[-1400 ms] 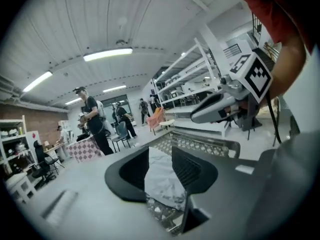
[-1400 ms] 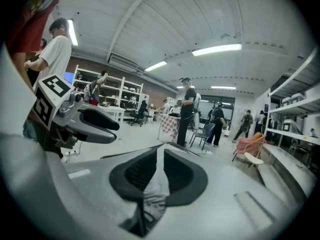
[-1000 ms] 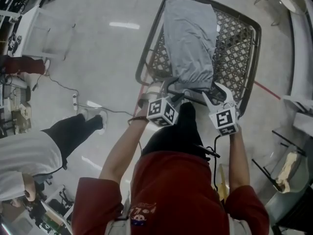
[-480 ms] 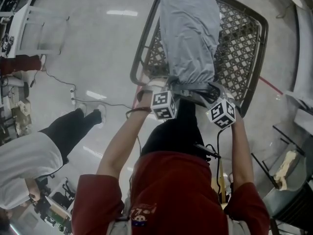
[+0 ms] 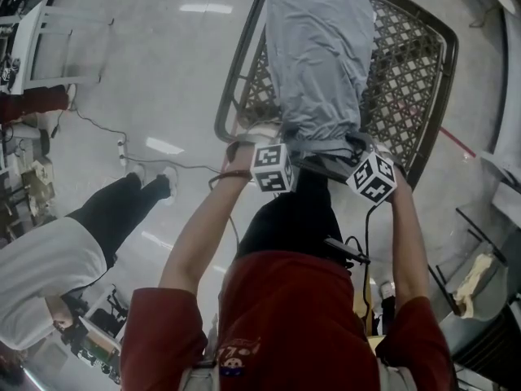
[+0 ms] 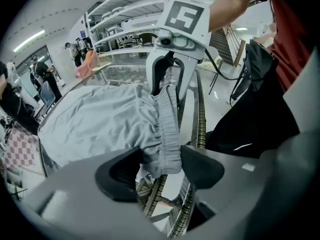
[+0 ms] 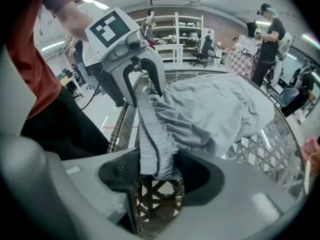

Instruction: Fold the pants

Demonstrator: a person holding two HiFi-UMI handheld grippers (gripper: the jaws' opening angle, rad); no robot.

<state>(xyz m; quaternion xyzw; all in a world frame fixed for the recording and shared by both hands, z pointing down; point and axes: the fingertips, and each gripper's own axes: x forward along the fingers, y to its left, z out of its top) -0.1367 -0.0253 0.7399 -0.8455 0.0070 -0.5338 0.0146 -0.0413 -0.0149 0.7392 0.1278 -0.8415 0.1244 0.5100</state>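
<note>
- Both grippers have come down to the near rim of the lattice table [image 5: 407, 63] since the earlier head view, and both now point steeply downward.
- Left gripper [image 6: 156, 166]: my jaws stand wide and have just been closing a little. The left corner of the waistband [image 6: 167, 129] hangs between them. It looks loose to me, though this view does not settle whether the pads already touch the cloth.
- Pants [image 5: 317, 47]: the grey cloth lies flat along the table, legs pointing away from me. The gathered waistband sits at the near rim, spanning from one gripper to the other.
- Right gripper [image 7: 156, 171]: my jaws are at their widest and have just been opening. The right corner of the waistband sits between them, unclamped.
- Step in hand, as I judge it: take both waistband corners for the first fold.
- Left side: seat the corner deep between the pads and take in the full thickness of the elastic, not only the top layer.
- Across the middle: keep the waistband straight and lightly taut, so that the fold line runs square.
- Right side: match the left in depth, then close both together.
- Keep each lower jaw clear of the lattice, since a tip caught in the mesh would drag the cloth askew.
</note>
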